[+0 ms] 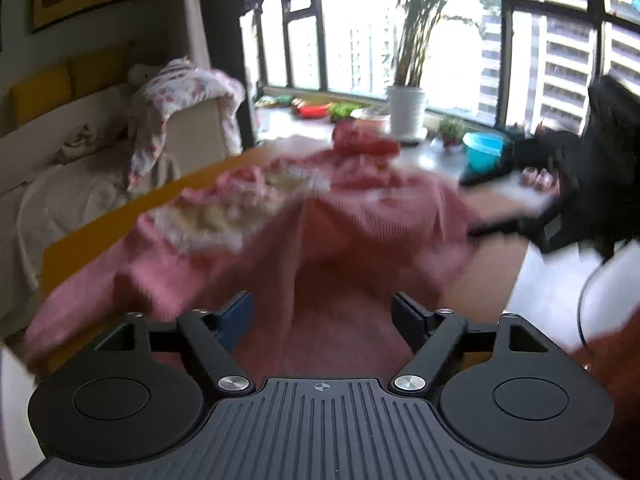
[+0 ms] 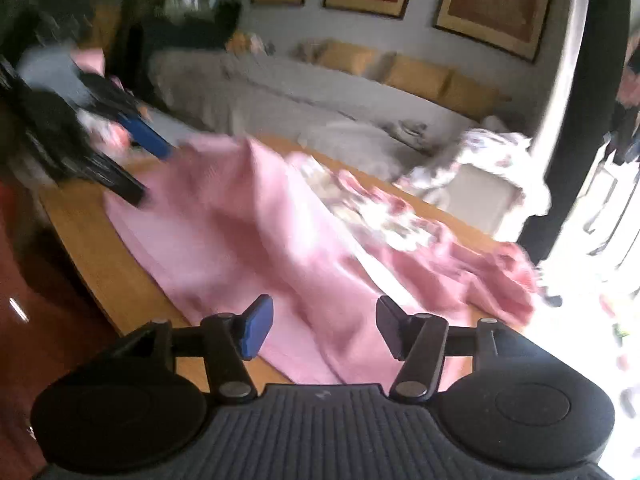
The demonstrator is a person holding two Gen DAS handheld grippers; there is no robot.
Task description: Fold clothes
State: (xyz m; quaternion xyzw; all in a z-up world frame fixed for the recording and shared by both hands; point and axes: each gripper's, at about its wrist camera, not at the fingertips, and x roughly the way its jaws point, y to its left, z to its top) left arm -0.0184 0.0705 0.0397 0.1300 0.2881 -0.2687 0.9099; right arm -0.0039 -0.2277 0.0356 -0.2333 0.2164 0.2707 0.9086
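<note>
Open right tool — pink garment

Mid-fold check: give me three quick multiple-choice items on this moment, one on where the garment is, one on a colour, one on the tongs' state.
1. The pink garment lies on:
A. the wooden table
B. the sofa
C. the floor

2. The bowl by the window is:
A. yellow
B. turquoise
C. black

3. The right tongs are:
A. shut on cloth
B. shut empty
C. open

Answers: 1 A, cloth spreads over the tabletop; 2 B, plainly turquoise in the left view; 3 C, fingers wide apart above the cloth.
</note>
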